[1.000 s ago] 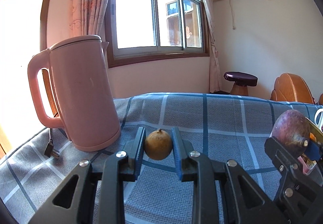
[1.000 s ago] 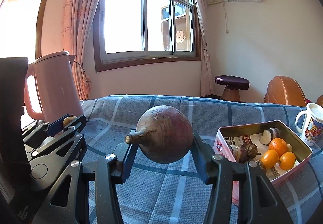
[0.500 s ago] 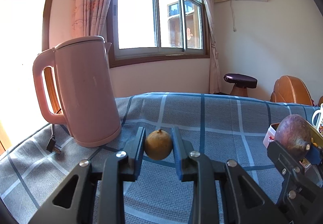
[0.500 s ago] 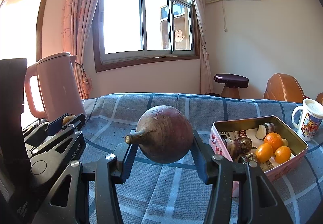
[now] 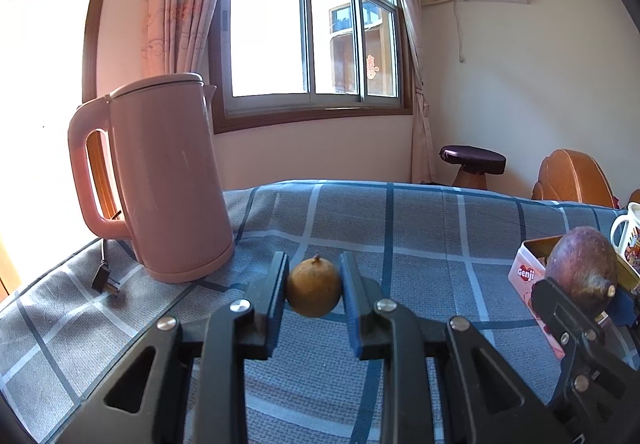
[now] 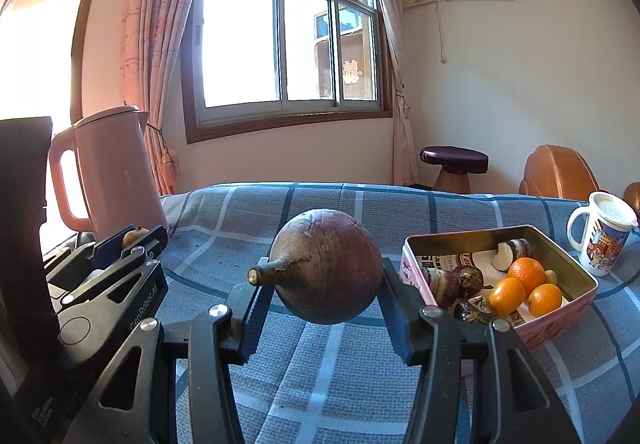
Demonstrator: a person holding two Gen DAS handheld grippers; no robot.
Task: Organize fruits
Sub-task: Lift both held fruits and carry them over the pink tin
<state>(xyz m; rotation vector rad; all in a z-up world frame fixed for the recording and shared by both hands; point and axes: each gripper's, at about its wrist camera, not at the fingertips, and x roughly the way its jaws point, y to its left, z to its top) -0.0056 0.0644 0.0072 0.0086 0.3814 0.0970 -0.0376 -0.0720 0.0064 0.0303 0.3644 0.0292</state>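
My left gripper [image 5: 313, 286] pinches a small brown round fruit [image 5: 313, 287], both pads tight on its sides, held above the blue checked cloth [image 5: 420, 228], near the pink kettle [image 5: 160, 180]. My right gripper [image 6: 324, 292] clamps a big purple-brown fruit [image 6: 326, 272], stem pointing left, also off the cloth. The metal tin [image 6: 576, 272] sits to the right on the cloth with oranges [image 6: 526, 272] and some dark pieces, maybe cut fruit, hard to tell. White mug [image 6: 604, 240] stands beyond the tin.
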